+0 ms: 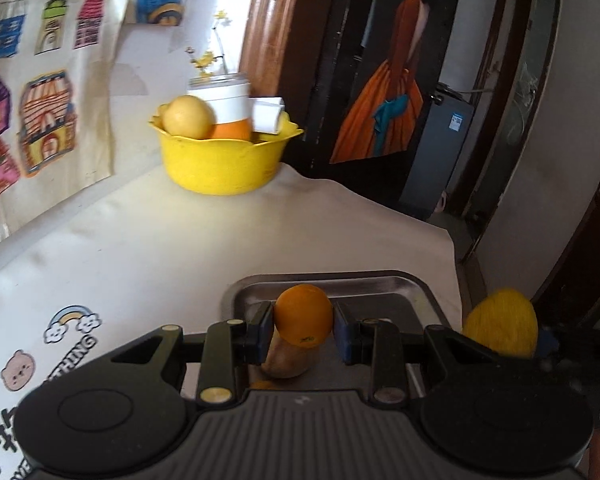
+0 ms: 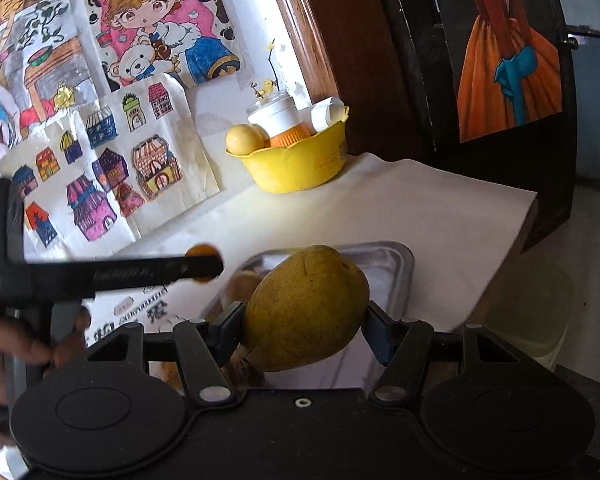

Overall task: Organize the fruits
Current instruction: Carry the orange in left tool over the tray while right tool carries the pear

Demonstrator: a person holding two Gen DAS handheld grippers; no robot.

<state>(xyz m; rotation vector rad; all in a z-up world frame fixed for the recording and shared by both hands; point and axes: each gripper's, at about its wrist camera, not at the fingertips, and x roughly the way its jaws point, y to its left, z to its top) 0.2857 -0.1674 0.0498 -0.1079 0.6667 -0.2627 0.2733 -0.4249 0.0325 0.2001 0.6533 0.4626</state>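
Table ahead of both tongs, yellow bowl far ahead, tray just below.
Right tongs clamp pear across its belly: likely heavy, firm, bruisable.
Left tongs clamp orange: light, round, may roll.
Only the right view shows a hand.

Left gripper pitched downward, fingers clamped on a small orange. Right gripper likewise tilted down, fingers pressed against a pear. Left hand wrapped round its handle.
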